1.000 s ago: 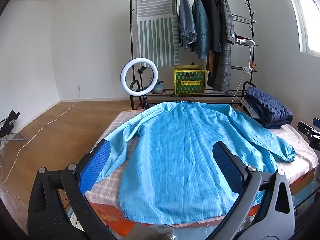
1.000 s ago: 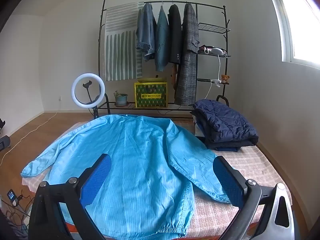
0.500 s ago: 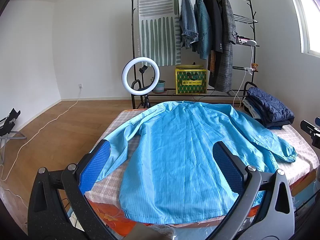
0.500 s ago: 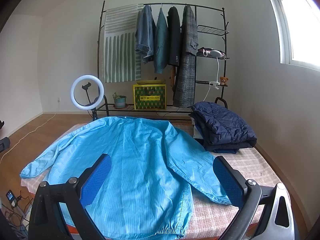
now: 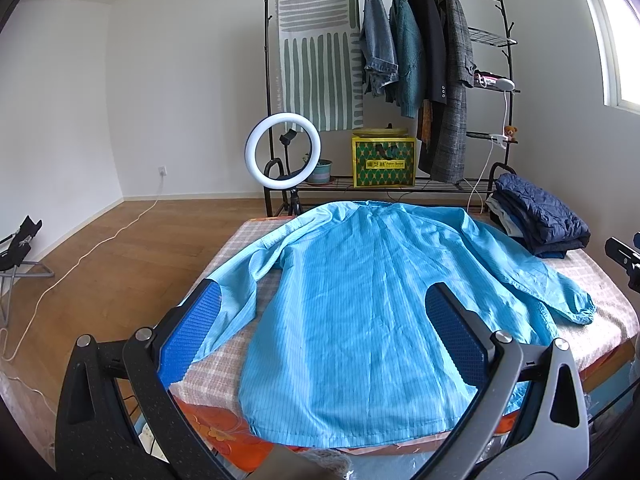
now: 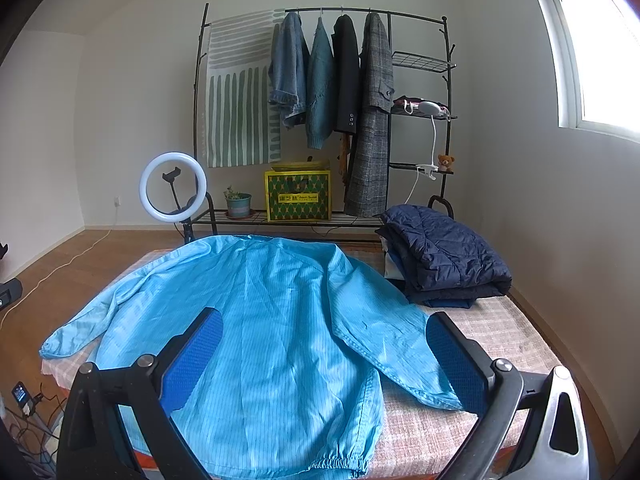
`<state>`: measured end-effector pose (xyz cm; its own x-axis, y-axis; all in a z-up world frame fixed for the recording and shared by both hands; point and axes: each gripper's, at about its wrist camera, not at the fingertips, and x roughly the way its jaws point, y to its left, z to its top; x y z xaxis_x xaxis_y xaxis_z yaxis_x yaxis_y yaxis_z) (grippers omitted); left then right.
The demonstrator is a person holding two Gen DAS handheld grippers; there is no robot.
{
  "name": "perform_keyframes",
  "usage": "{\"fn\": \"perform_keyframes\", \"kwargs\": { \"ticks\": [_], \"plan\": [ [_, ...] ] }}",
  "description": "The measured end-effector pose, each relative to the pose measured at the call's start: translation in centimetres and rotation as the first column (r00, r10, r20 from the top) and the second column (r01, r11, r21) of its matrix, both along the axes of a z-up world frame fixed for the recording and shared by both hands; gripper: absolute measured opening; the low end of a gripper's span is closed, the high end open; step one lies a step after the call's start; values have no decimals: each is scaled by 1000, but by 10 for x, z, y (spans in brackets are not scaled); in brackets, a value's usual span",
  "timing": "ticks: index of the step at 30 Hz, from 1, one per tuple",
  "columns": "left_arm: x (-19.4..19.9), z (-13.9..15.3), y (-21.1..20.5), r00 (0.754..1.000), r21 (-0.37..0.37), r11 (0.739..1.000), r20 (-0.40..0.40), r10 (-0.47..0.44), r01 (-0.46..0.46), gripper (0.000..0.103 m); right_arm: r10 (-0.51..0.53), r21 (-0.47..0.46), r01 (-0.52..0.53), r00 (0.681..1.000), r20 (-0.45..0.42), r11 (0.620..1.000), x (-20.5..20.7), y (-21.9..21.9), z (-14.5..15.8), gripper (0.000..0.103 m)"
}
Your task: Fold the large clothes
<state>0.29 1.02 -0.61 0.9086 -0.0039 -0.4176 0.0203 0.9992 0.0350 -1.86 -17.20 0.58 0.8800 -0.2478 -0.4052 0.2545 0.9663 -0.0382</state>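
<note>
**Both grippers wide open above an unfolded blue garment**

Left gripper (image 5: 322, 334), black with blue textured pads (image 5: 192, 332), hangs over the near edge of the bed with its jaws spread wide and nothing between them. Right gripper (image 6: 324, 354), of the same build, is likewise fully spread and holds nothing; through its gap the cloth below shows plainly.

Spread flat on the bed lies a large light-blue, finely striped long-sleeved garment (image 5: 360, 312), collar toward the far end and hem at the near edge. Its sleeves angle outward to both sides; the one on the right ends in a gathered cuff (image 5: 580, 312) near the bed's right edge. Neither gripper touches the fabric.

Under it, a pale checked bed cover (image 6: 500, 332) shows at the sides. At the far right corner of the bed sits a folded navy quilted jacket (image 6: 444, 256) on top of a small stack of clothes, just beside the garment's right shoulder.

Beyond the bed stand a black metal clothes rack (image 5: 502, 40) hung with coats, a white ring light (image 5: 256, 140) and a yellow-green patterned box (image 5: 383, 162).
</note>
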Motion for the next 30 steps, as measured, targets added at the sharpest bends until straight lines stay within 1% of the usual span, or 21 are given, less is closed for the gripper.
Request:
{"fn": "perform_keyframes", "kwargs": {
  "ticks": [30],
  "plan": [
    [1,-2,3,1000,-1,1000,-3,0,0,103,0,-1,0,1000,5,1000,-3,-4,3,103]
  ]
}}
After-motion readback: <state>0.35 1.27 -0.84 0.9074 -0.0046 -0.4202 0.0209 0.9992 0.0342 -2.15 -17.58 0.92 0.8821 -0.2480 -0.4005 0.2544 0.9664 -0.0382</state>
